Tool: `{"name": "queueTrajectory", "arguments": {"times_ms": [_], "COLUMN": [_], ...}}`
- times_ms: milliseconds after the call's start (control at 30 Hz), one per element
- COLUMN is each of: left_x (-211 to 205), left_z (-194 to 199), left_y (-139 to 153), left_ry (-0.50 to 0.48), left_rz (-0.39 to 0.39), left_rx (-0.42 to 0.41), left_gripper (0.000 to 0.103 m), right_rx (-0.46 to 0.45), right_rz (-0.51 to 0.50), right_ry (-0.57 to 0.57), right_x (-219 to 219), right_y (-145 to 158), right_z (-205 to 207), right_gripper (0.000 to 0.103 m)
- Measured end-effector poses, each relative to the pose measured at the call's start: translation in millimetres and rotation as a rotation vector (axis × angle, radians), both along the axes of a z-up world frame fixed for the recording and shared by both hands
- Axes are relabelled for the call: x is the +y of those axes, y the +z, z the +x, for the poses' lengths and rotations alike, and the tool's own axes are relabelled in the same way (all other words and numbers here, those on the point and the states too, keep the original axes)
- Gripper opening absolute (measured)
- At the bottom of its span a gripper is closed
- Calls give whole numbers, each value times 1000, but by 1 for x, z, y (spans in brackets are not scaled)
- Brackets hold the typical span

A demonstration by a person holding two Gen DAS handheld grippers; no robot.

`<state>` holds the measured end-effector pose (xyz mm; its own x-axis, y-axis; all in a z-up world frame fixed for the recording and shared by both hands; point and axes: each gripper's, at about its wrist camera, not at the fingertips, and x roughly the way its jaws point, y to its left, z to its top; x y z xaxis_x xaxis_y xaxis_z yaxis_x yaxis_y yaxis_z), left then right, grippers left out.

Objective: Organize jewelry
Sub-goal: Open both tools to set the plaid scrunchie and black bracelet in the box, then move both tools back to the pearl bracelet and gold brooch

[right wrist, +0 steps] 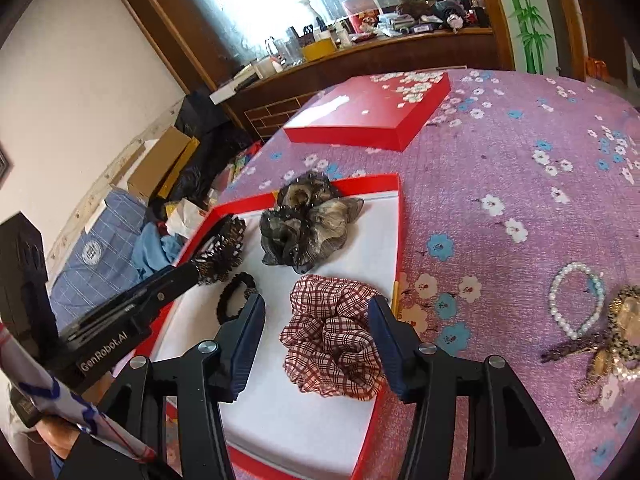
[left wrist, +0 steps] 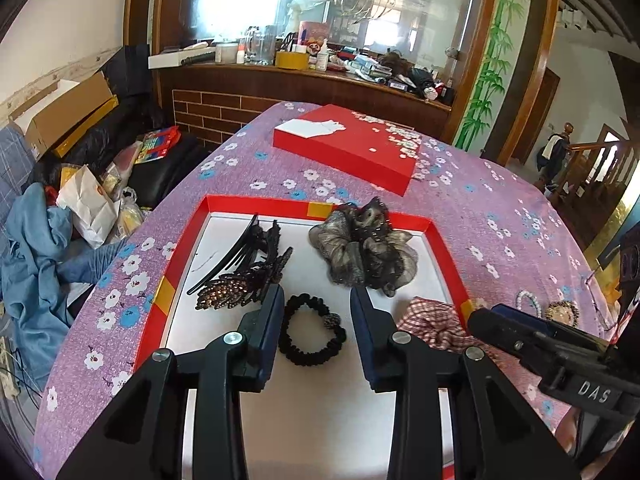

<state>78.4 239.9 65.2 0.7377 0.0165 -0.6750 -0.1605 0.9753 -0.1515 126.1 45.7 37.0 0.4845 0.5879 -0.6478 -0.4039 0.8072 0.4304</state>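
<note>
On left gripper [right wrist: 224, 280] body: "GenRobot.AI"; right gripper [left wrist: 480, 316]: "DAS".

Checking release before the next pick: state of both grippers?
Left gripper: jaws open, holding nothing, above the black hair tie.
Right gripper: jaws open, holding nothing, straddling the plaid scrunchie.

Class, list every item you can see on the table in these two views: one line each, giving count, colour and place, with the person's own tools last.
Tray: one, red rim, white floor, near table edge.
Lid: one, red, blossom print, beyond tray.
Hair clips: a black and bronze cluster, tray's left.
Black hair tie: one, tray, between left tongs' fingers, untouched.
Grey scrunchie: one, tray's far side.
Plaid scrunchie: one, red-white, tray's right, between right tongs' fingers.
Pearl bracelet: one, white, on tablecloth.
Gold jewellery pile: gold-brown, beside bracelet.
Tablecloth: one, purple floral.
Left tongs: open.
Right tongs: open.
</note>
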Motion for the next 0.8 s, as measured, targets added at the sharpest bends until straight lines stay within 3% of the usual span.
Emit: {"name": "queueTrajectory", "arguments": {"times_ms": [400,800], "left_x": [-43,-121], "left_z": [-20,-23], "left_y": [9,15], "left_ry": [-74,-223], "left_rz": [-3,21], "left_rx": [-24,-26], "left_gripper": [33,33], "right_rx": [-10,-55], "right_rz": [-36,-21], "right_ry": [-15,-153], "right_x": [-38,-135], "right_y": [11,31], "right_z": [-24,-22], "right_gripper": [58,58]}}
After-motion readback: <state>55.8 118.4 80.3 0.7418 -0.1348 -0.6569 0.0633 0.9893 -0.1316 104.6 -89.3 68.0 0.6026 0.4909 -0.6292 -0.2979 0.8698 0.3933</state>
